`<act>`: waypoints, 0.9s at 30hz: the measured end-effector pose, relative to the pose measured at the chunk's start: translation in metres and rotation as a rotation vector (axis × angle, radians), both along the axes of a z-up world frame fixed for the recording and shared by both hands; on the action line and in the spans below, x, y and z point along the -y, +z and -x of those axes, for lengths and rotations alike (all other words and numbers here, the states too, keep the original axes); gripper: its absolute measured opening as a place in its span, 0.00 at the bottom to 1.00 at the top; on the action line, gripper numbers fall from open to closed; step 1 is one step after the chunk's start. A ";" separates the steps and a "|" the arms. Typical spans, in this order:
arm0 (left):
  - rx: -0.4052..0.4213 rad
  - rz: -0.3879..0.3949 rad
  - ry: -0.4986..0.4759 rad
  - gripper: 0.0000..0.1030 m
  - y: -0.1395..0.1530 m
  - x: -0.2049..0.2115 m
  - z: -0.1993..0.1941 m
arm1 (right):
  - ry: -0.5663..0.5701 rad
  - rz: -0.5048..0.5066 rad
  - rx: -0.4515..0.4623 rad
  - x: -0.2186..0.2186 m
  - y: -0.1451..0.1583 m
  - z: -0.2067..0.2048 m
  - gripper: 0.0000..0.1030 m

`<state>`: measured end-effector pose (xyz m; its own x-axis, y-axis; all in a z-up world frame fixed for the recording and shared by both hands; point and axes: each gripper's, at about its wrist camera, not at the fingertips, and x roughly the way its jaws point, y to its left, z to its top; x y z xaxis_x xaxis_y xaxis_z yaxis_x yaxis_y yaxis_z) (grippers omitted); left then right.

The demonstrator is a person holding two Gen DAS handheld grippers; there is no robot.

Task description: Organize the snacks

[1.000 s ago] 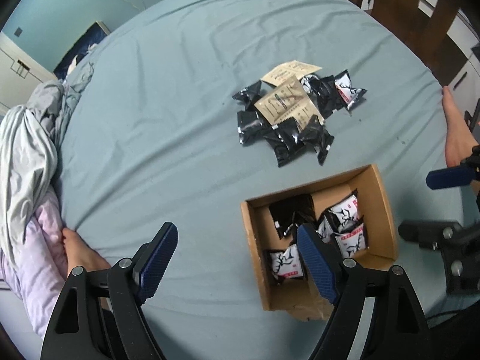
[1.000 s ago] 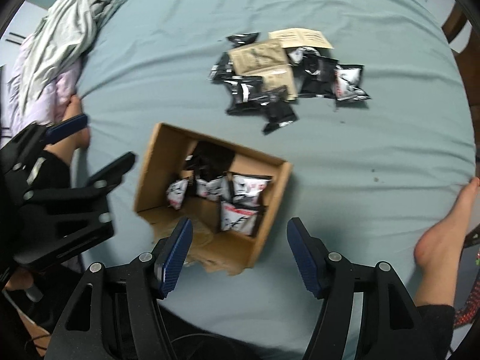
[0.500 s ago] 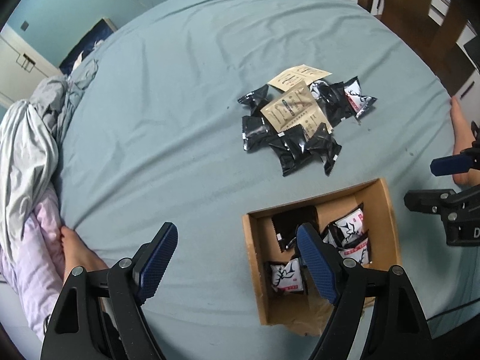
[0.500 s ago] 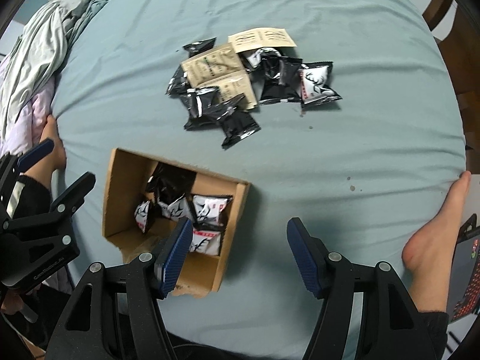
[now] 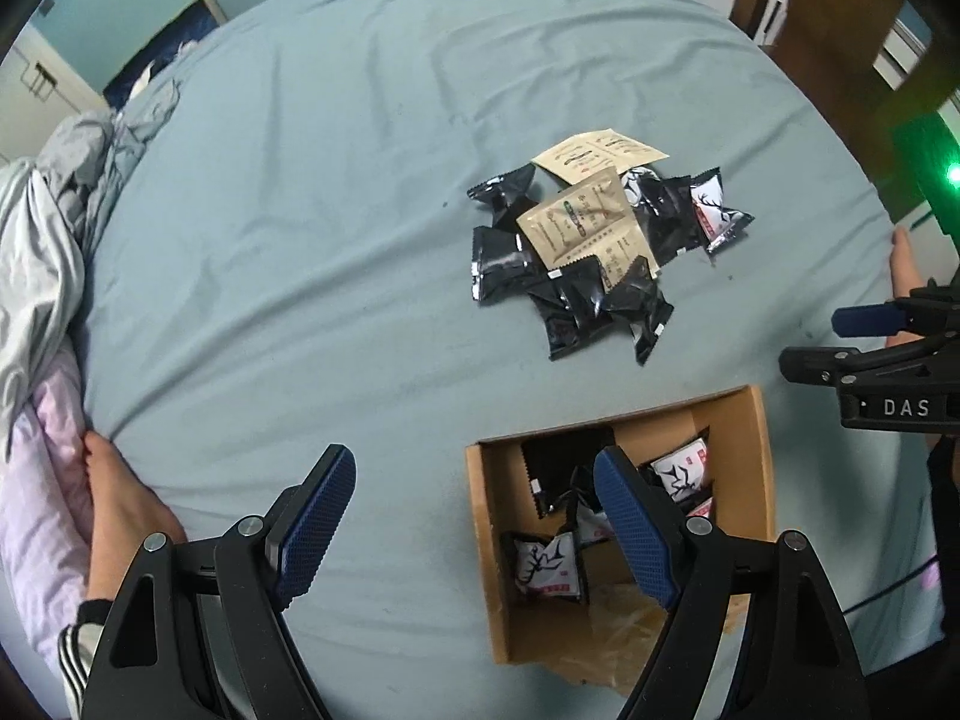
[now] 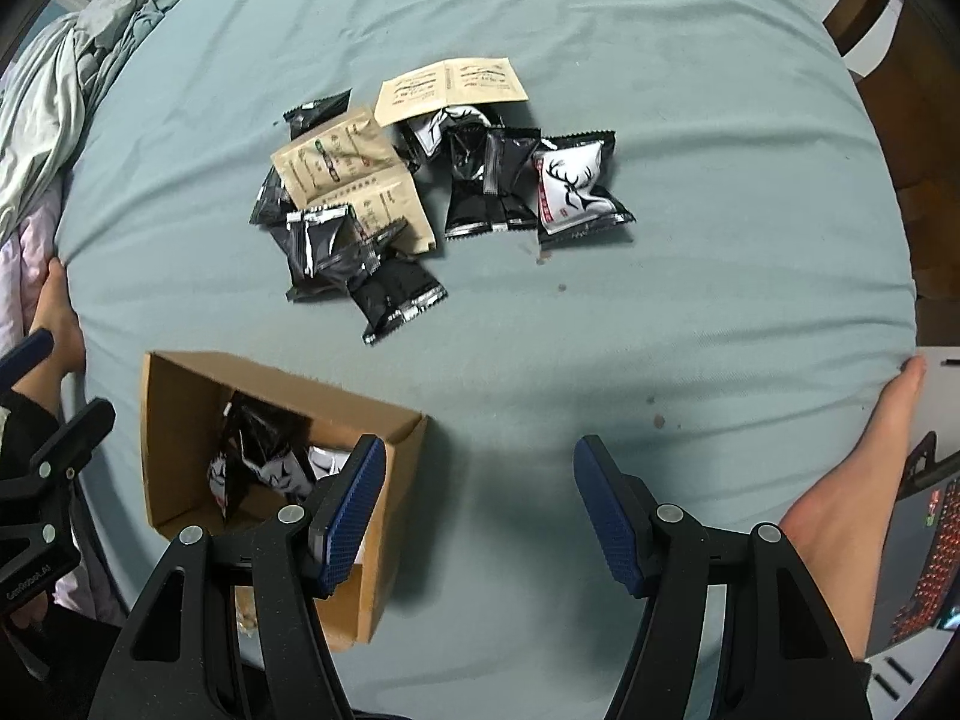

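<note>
A pile of snack packets (image 5: 594, 252) lies on the blue-grey bedsheet: several black ones, tan sachets and one black-and-white deer packet (image 6: 570, 186). Nearer to me sits an open cardboard box (image 5: 762, 480) holding several packets (image 5: 549, 564). My left gripper (image 5: 474, 516) hangs open above the sheet, its right finger over the box, nothing between the pads. My right gripper (image 6: 474, 504) is open too, above bare sheet just right of the box (image 6: 174, 420), with the snack pile (image 6: 372, 228) farther ahead. Both point downward.
Crumpled grey and pink bedding (image 5: 42, 276) lies at the left edge. A person's bare feet (image 5: 120, 510) (image 6: 852, 492) rest on the mattress at left and right. A laptop (image 6: 924, 552) sits beyond the right edge; wooden furniture (image 5: 840, 42) stands at the back right.
Both grippers have drifted toward the snack pile, which now looks larger and nearer. The box has slid left and lower in the right wrist view. Neither gripper's opening changed.
</note>
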<state>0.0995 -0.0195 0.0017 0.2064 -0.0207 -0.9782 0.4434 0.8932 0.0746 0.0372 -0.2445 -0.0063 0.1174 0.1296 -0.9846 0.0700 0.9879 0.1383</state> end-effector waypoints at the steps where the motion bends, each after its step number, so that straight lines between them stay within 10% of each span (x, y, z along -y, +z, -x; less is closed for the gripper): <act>1: -0.012 0.007 0.012 0.80 -0.001 -0.002 -0.003 | -0.003 -0.004 0.001 -0.001 -0.001 -0.002 0.62; 27: -0.180 0.042 0.112 0.80 -0.040 -0.022 -0.034 | 0.126 0.025 0.042 -0.046 -0.081 -0.070 0.62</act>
